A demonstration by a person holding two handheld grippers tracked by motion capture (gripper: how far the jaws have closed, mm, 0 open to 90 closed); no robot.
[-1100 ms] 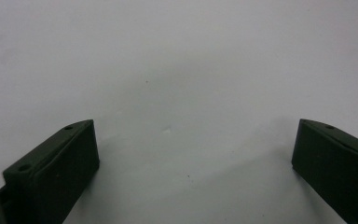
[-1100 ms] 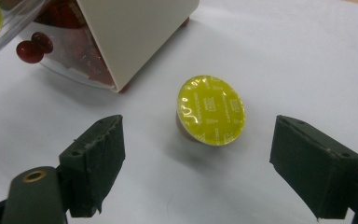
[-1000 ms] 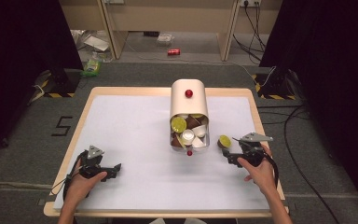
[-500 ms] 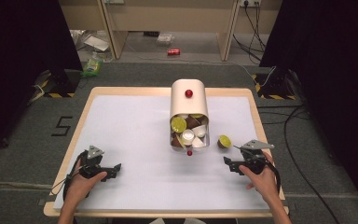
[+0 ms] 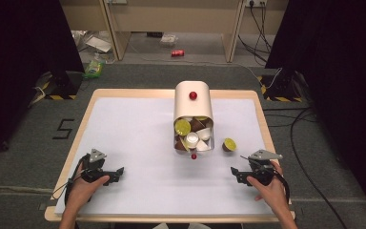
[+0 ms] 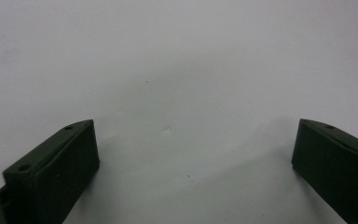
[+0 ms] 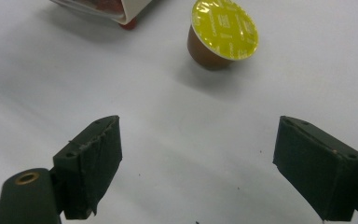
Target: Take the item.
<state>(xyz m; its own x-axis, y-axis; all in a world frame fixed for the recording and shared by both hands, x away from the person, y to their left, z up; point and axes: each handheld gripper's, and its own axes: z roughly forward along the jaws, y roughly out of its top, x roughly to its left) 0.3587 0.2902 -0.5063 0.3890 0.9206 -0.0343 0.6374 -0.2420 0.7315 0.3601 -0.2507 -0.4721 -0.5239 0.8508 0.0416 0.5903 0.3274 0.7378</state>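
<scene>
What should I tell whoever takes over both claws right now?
Left claw: open, empty, resting low over the white table, near-left side.
Right claw: open, empty, near-right side, aimed at the loose yellow-lidded coffee capsule.
That capsule lies alone on the table, just right of the tipped dispenser box, whose open end holds more capsules.
Done: one capsule out of the box.
Left: probably the rest of the capsules, not yet gripped.
</scene>
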